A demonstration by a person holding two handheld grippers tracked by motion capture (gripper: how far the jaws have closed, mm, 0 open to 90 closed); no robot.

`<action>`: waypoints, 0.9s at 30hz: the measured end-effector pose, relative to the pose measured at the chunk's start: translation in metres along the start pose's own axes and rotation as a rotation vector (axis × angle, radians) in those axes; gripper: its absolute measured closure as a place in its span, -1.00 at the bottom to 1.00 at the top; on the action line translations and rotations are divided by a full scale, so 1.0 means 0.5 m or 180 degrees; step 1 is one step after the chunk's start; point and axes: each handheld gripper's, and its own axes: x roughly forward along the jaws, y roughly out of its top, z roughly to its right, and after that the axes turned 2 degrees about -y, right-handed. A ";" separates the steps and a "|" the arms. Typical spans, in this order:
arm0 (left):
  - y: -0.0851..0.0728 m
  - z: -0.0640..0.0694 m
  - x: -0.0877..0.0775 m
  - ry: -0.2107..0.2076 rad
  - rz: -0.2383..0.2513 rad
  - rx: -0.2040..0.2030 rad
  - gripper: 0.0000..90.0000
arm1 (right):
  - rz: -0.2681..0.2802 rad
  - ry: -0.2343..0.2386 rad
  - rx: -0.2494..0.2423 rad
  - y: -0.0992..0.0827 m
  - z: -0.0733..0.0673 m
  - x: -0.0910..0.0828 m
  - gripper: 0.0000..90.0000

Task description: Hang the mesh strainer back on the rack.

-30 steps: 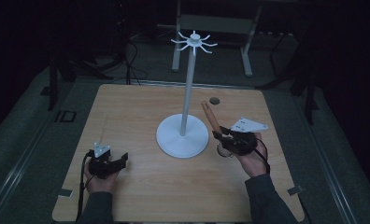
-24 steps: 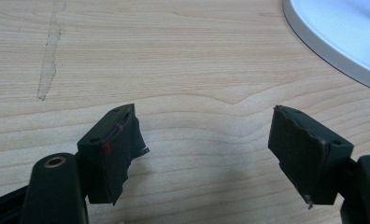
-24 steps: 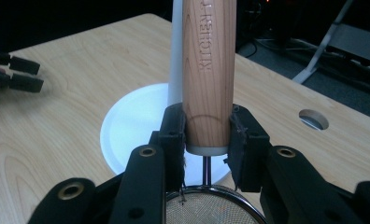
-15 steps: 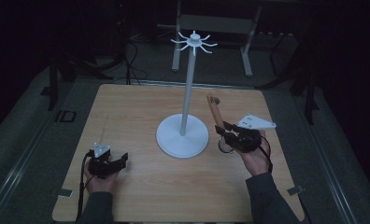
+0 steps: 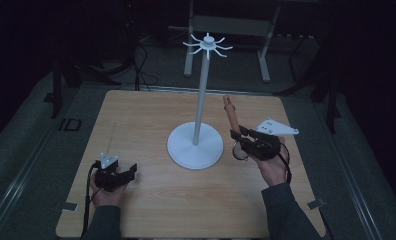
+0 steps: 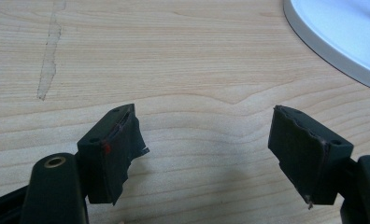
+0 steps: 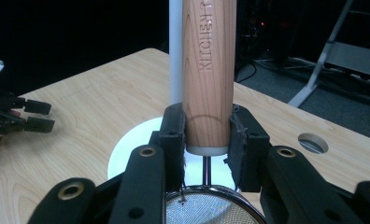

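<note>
A small mesh strainer [image 7: 206, 207] with a wooden handle [image 7: 209, 70] is in my right gripper [image 7: 207, 126], which is shut on the handle's lower end. In the high view the handle [image 5: 231, 114] points up and away, and the metal ring [image 5: 241, 151] hangs below the right gripper [image 5: 240, 137], just right of the white stand's base [image 5: 195, 145]. The stand's pole [image 5: 202, 95] rises to a ring of hooks [image 5: 207, 45]. My left gripper [image 5: 128, 171] rests low at the table's front left, open, with nothing between its jaws [image 6: 206, 135].
The stand's base edge [image 6: 342, 37] lies ahead and to the right of the left gripper. A round hole [image 7: 312, 143] is cut in the wooden tabletop [image 5: 146, 125] beyond the right gripper. Dark floor, cables and a metal frame [image 5: 226, 25] surround the table.
My right gripper has lifted and shifted slightly right, and the strainer's handle has swung more upright. The left gripper has stayed still.
</note>
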 end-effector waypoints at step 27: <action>0.000 0.000 0.000 0.0004 -0.0002 0.0004 -0.45 | 0.0269 -0.0049 0.0169 0.030 0.001 -0.008 0.54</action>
